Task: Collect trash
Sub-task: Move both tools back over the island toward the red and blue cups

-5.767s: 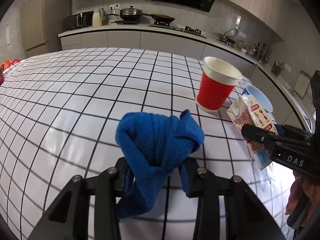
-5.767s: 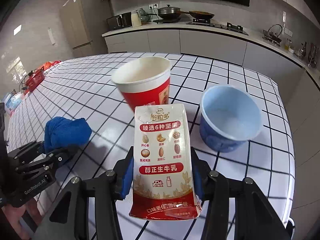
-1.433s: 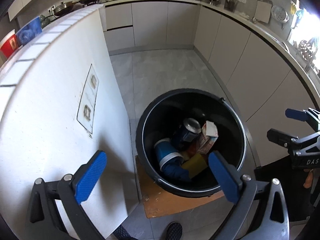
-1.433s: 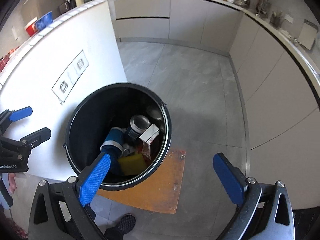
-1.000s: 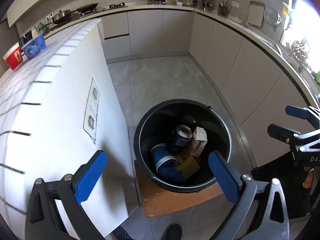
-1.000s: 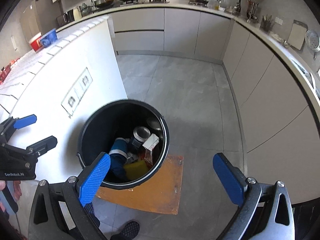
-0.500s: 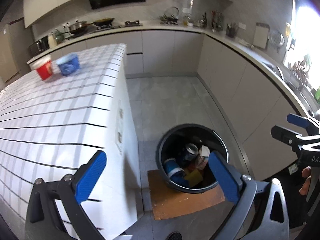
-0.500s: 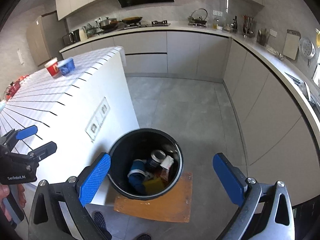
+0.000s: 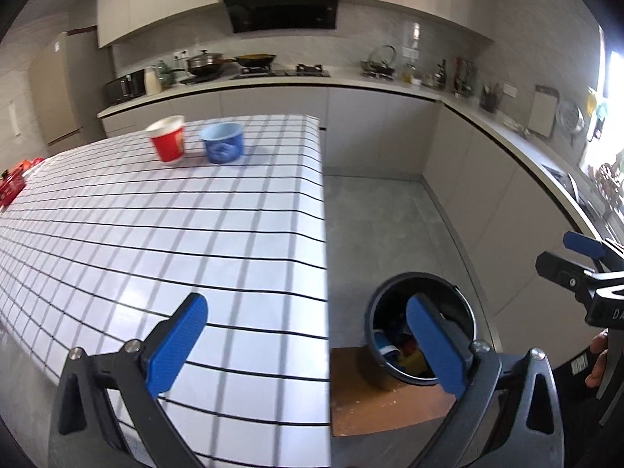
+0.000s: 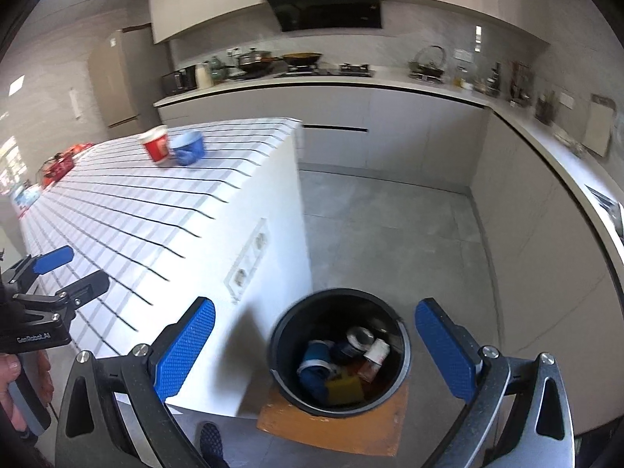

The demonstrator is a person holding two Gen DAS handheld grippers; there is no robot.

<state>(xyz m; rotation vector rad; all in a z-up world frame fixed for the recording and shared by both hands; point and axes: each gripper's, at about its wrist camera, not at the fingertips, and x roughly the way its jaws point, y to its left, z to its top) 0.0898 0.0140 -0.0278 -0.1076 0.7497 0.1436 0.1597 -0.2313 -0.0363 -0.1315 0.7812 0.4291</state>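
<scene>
A black trash bin (image 10: 339, 351) stands on a brown board (image 10: 335, 427) on the floor beside the island and holds a blue cloth, a carton, a can and a yellow item. On the checked island top (image 9: 195, 234) stand a red paper cup (image 9: 168, 143) and a blue bowl (image 9: 223, 147) at the far end. My left gripper (image 9: 308, 345) is open and empty above the island's near corner. My right gripper (image 10: 316, 351) is open and empty above the bin. The cup (image 10: 155, 149) and bowl (image 10: 188, 148) also show in the right wrist view.
Grey cabinets and a counter (image 9: 390, 89) with pans and a kettle run along the back and right walls. The grey floor (image 10: 390, 241) lies between island and cabinets. Red items (image 9: 11, 185) sit at the island's far left. A shoe (image 10: 210, 444) is near the board.
Both grippers have risen and tilted up from over the bin toward the island. The cloth and carton held 5.8 s ago now lie in the bin, and both grippers are empty.
</scene>
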